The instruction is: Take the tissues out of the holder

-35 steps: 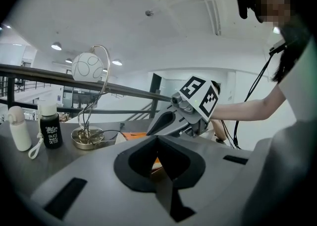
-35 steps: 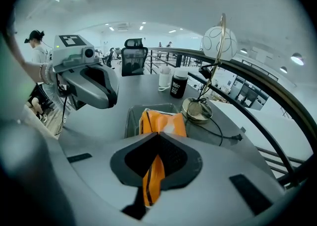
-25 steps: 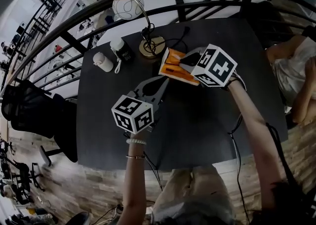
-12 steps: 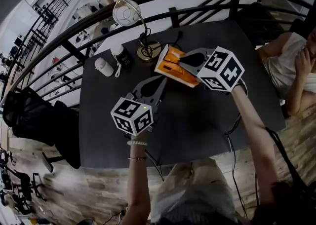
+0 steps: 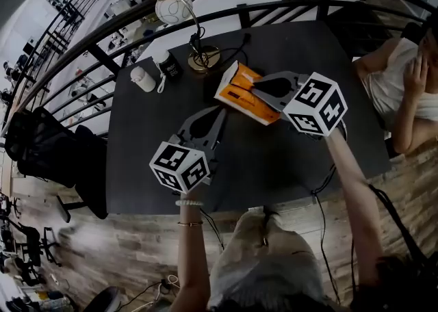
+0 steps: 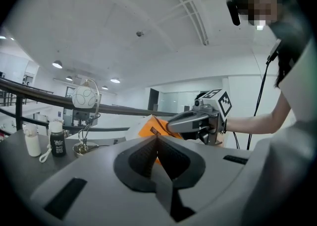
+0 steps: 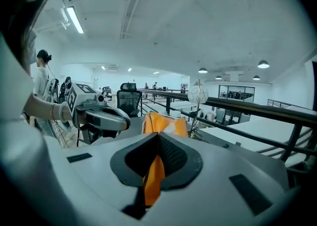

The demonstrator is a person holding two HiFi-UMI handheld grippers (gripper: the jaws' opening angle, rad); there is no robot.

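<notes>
The orange and white tissue holder (image 5: 241, 90) hangs tilted over the dark table (image 5: 274, 160), near the lamp. My right gripper (image 5: 256, 87) is shut on its near right edge; in the right gripper view the orange holder (image 7: 166, 123) runs down between the closed jaws of that gripper (image 7: 158, 141). My left gripper (image 5: 222, 109) is shut with nothing in it, its tip just short of the holder's left lower side. In the left gripper view the shut left gripper (image 6: 157, 140) points at the holder (image 6: 150, 127), with the right gripper (image 6: 171, 125) beyond. No loose tissue shows.
At the table's back stand a lamp (image 5: 174, 6) with a brass base (image 5: 204, 57), a dark bottle (image 5: 166, 66) and a white bottle (image 5: 144, 79). A black chair (image 5: 48, 157) is on the left, a railing behind, a seated person (image 5: 404, 92) at right.
My right gripper has drawn slightly back to the right, still shut on the holder. The left gripper has stayed close under the holder, still shut.
</notes>
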